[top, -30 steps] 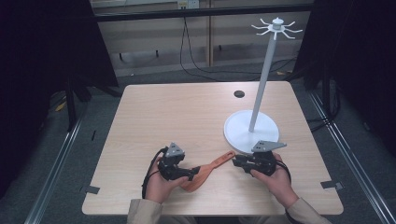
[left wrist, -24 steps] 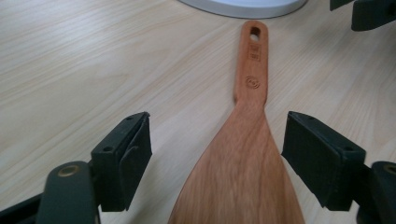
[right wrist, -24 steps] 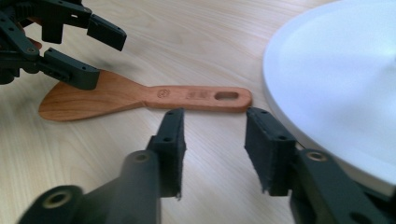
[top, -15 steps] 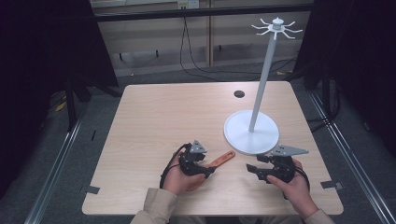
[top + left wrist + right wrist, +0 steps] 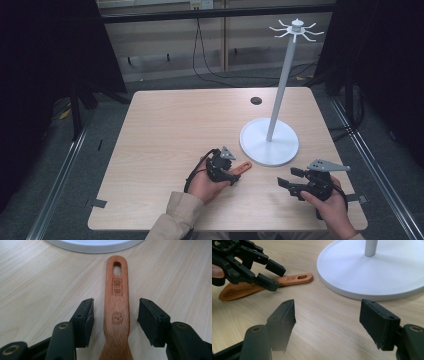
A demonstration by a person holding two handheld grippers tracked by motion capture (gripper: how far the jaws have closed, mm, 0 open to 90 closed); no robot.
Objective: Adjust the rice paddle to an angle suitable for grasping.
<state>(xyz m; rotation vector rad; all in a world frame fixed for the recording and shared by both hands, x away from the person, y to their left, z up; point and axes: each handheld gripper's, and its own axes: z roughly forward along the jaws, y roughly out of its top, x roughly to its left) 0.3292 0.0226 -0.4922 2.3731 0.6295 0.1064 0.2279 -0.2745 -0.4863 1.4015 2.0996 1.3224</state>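
Nearest the person, the right hand-held gripper is hovering released over bare bench, its jaws having just been opening with nothing between them. Further in, the left hand-held gripper is straddling the handle of a wooden spatula lying flat on the bench, its jaws having just been closing, pads not yet touching. Beyond sits the white stand; a loose or off-centre pinch could be letting the thin handle twist or slip.

Reddish-brown spatula, white stand base
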